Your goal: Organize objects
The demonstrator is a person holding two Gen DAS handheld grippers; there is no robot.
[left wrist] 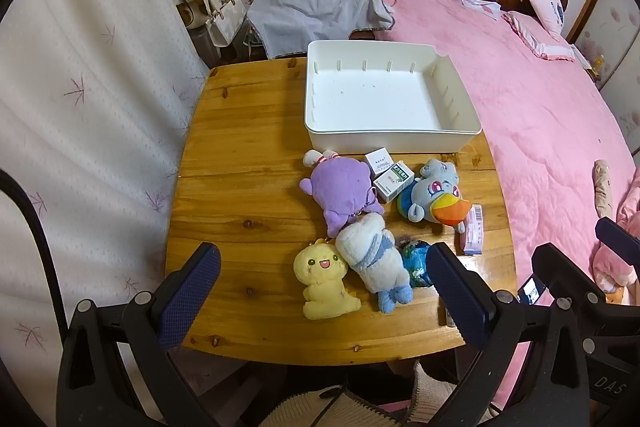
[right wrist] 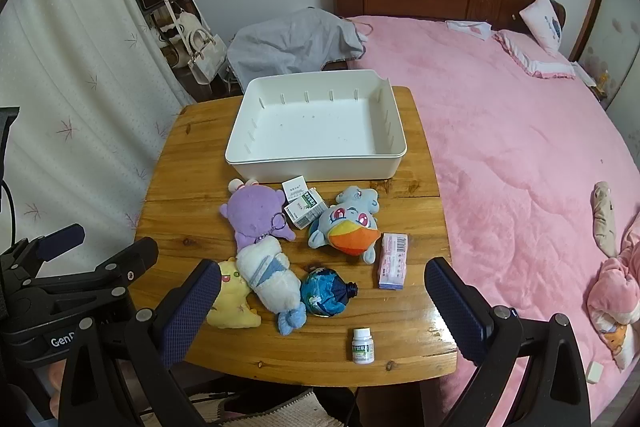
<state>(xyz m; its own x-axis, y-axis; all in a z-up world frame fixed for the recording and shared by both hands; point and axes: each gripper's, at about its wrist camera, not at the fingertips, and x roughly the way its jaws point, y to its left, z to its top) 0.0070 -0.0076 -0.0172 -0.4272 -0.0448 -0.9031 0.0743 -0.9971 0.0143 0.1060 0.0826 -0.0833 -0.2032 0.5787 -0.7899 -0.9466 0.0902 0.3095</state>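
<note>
— Nearest the lens, what's showing?
— Both grippers, each with blue-padded fingers spread wide and gripping nothing: the left gripper hangs over the yellow plush chick, the right gripper over the blue crumpled bottle and the small white pill bottle.
— And the rest of the pile?
— A white-and-blue plush lies between chick and bottle; behind it a purple plush, two small white medicine boxes and a blue plush with an orange beak. A pink flat box lies just beside the beak.
— The container?
— The white plastic tray sits at the far end of the wooden table, holding nothing.
</note>
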